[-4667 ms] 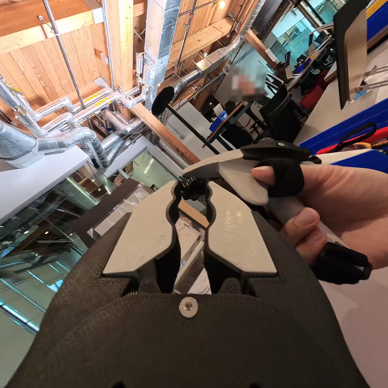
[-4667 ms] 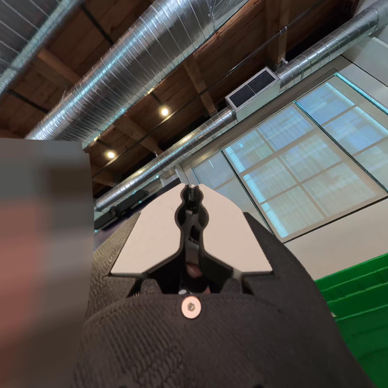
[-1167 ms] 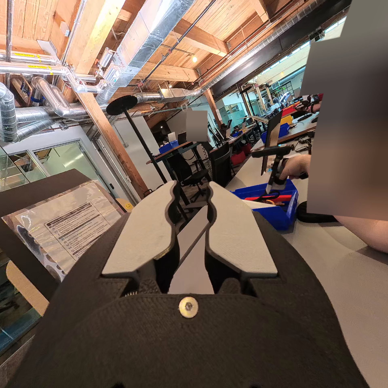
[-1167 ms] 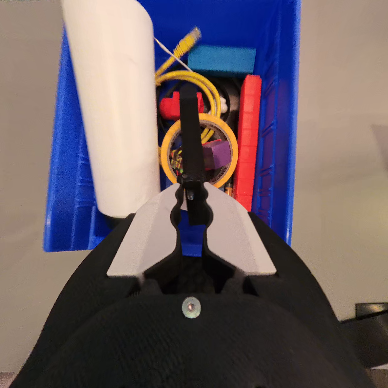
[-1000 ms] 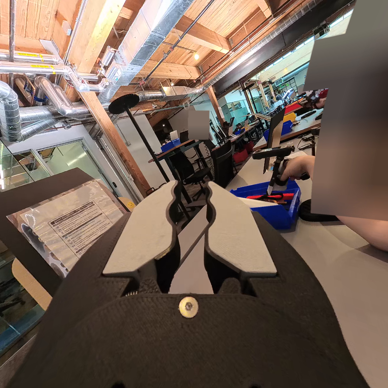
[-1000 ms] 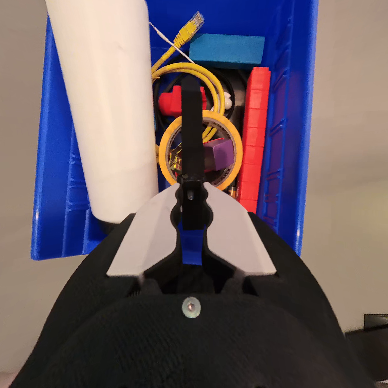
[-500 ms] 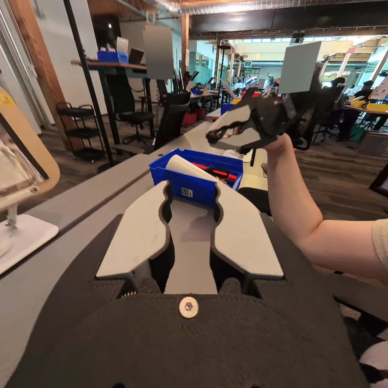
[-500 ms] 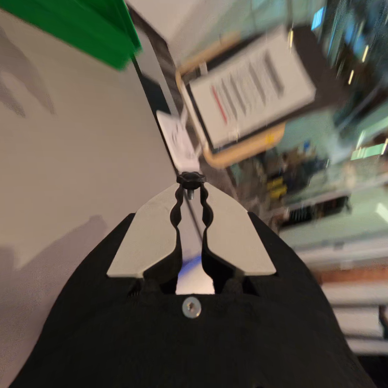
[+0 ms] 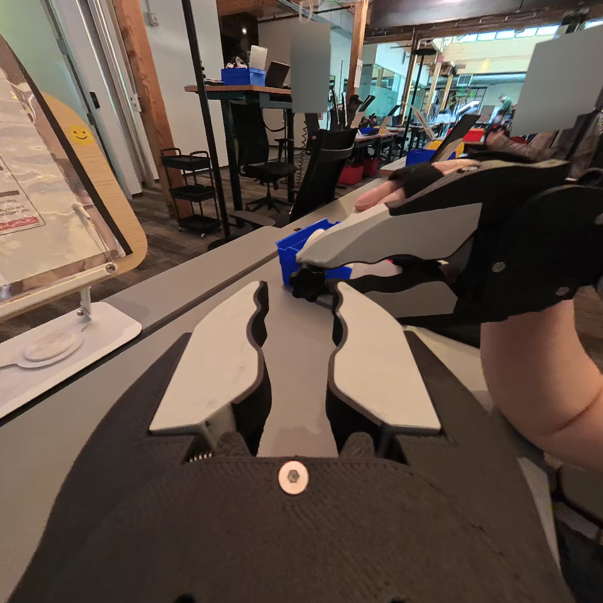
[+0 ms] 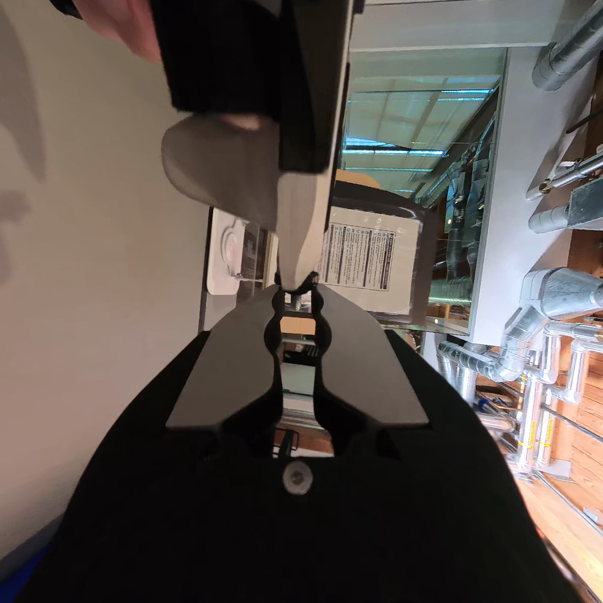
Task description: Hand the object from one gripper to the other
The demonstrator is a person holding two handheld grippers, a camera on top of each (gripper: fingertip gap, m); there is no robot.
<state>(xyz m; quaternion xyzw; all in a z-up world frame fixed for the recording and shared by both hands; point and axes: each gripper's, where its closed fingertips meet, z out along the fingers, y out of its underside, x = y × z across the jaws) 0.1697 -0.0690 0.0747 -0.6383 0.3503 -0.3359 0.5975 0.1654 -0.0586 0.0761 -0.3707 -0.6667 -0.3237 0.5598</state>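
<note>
Left wrist view shows the black knob, a small lobed thing with a threaded stud, pinched at the tips of the right gripper, which reaches in from the right on its side, jaws clamped on it. The knob sits just ahead of the left gripper, level with its fingertips, whose jaws stand apart with the grey table showing between them. Behind the knob is a blue bin on the table; at the left stands a framed sheet on a white stand. In the right wrist view the knob is at the tips of the right gripper, and one pale finger of the left gripper comes down from above to touch or nearly touch it
</note>
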